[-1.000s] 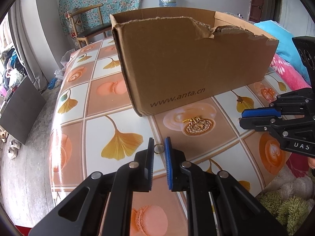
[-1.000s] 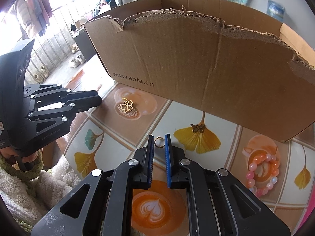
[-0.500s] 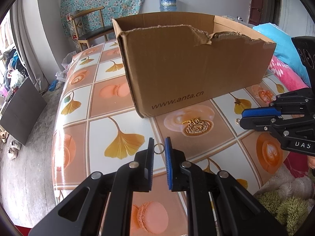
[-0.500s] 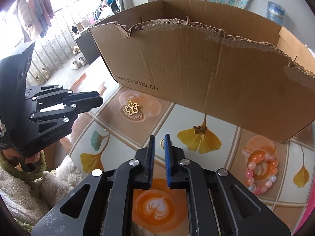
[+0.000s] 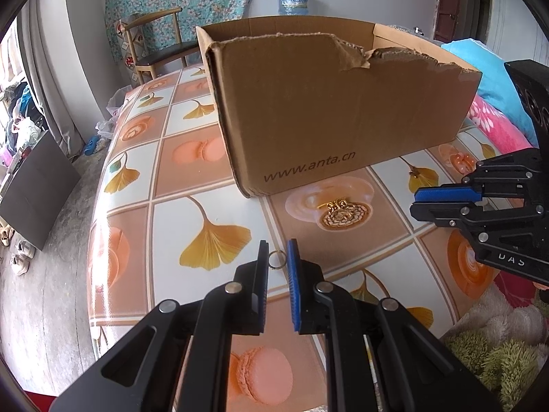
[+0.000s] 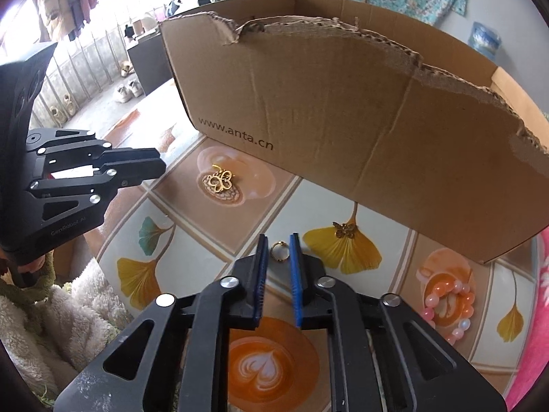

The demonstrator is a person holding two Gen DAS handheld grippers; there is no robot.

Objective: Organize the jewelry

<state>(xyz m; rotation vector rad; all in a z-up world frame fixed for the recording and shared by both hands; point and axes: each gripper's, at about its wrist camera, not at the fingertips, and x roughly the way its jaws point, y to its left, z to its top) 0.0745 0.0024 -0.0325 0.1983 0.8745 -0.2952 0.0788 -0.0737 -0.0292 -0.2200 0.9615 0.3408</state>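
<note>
While left gripper pinches thin ring: jaws nearly closed
right gripper: jaws just been closing, gold ring clamped between
cardboard box: next stop, I reckon

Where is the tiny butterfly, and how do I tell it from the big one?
Find the big cardboard box on the patterned tablecloth; just in front of its long side is a printed yellow leaf. The tiny gold butterfly sits at the leaf's top. It is much smaller than the lacy butterfly pendant further left.
</note>
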